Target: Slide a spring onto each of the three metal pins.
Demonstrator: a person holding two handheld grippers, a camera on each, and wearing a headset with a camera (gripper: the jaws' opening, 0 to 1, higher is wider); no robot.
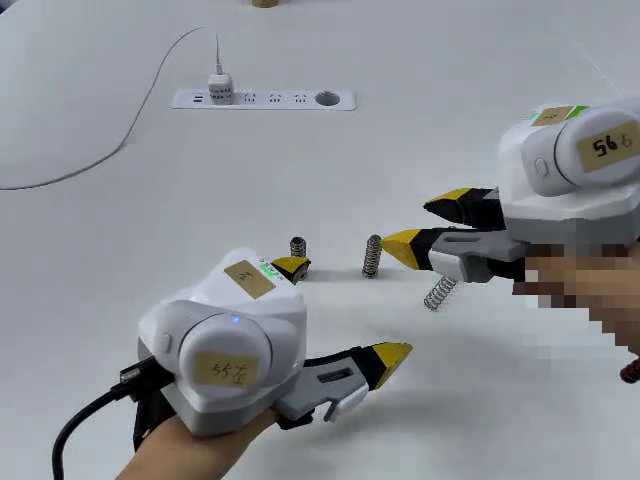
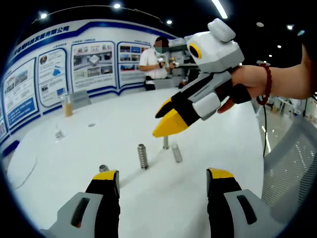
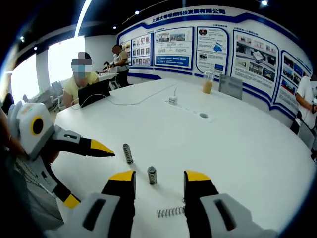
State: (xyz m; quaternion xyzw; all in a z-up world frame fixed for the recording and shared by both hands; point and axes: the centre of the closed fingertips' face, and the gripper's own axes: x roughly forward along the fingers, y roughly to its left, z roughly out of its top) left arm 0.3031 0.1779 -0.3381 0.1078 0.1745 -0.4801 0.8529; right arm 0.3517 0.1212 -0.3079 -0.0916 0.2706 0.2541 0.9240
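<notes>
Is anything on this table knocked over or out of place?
One loose spring lies on its side on the white table, while the tall spring and the short spring stand upright. Nothing looks spilled or broken.

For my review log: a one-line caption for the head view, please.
Left gripper and right gripper, jaws open, flank two upright springs and one spring lying loose on the table.

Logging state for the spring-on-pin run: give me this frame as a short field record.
left gripper: open, empty
right gripper: open, empty
left spring: upright, at left gripper's tip
middle spring: upright, between the grippers
loose spring: lying on table, near right gripper
power strip: far side, one plug in
</notes>
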